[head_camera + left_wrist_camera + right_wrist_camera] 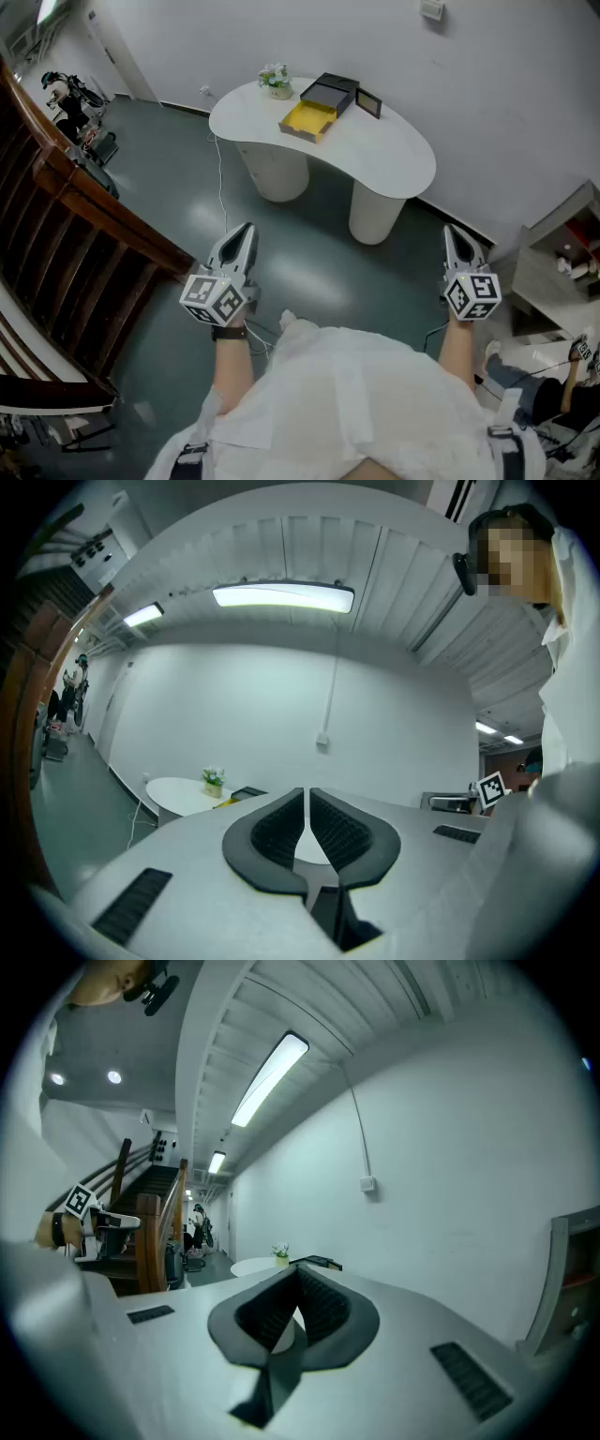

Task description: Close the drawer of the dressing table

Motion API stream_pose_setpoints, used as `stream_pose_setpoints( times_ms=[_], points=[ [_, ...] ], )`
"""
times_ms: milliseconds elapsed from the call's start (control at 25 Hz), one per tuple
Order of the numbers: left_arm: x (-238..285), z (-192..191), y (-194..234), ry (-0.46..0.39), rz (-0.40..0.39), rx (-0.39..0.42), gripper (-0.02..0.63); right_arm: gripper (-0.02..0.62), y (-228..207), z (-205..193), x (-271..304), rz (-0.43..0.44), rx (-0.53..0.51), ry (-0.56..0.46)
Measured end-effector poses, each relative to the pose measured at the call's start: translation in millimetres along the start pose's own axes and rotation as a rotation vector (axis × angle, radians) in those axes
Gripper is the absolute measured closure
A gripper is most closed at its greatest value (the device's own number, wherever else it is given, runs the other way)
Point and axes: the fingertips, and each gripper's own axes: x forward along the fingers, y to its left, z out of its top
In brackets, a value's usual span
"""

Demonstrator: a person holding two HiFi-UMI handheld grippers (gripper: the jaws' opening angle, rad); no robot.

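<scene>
A white kidney-shaped dressing table (394, 159) stands against the far wall. On it sits a black box (330, 92) whose yellow drawer (307, 120) is pulled out toward me. My left gripper (246, 231) is held level well short of the table, jaws shut and empty. My right gripper (456, 232) hangs likewise at the right, shut with nothing in it. In the left gripper view the left gripper (307, 794) points at the distant table (178, 794). In the right gripper view the right gripper (296, 1274) points at the table (253, 1266).
A small flower pot (277, 82) and a dark picture frame (368, 103) stand on the table. A wooden stair railing (84, 202) runs along the left. Grey shelving (562, 272) stands at the right. A cable (222, 187) trails on the floor before the table.
</scene>
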Motion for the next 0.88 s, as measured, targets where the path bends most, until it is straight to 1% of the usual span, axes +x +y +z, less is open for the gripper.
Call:
stream_pose_setpoints(
  times_ms=[240, 400, 720, 880],
  points=[
    [1, 4, 5, -0.015, 0.016, 0.008, 0.575, 0.586, -3, 6, 13, 0.008, -0.011, -0.011],
    [1, 2, 3, -0.011, 0.021, 0.011, 0.575, 0.586, -4, 5, 12, 0.012, -0.021, -0.009],
    [10, -3, -3, 0.002, 0.007, 0.002, 0.575, 0.586, -8, 2, 13, 0.017, -0.04, 0.006],
    [11, -9, -7, 0.015, -0.003, -0.005, 0.575, 0.586, -11, 1, 13, 0.019, -0.028, -0.006]
  ],
)
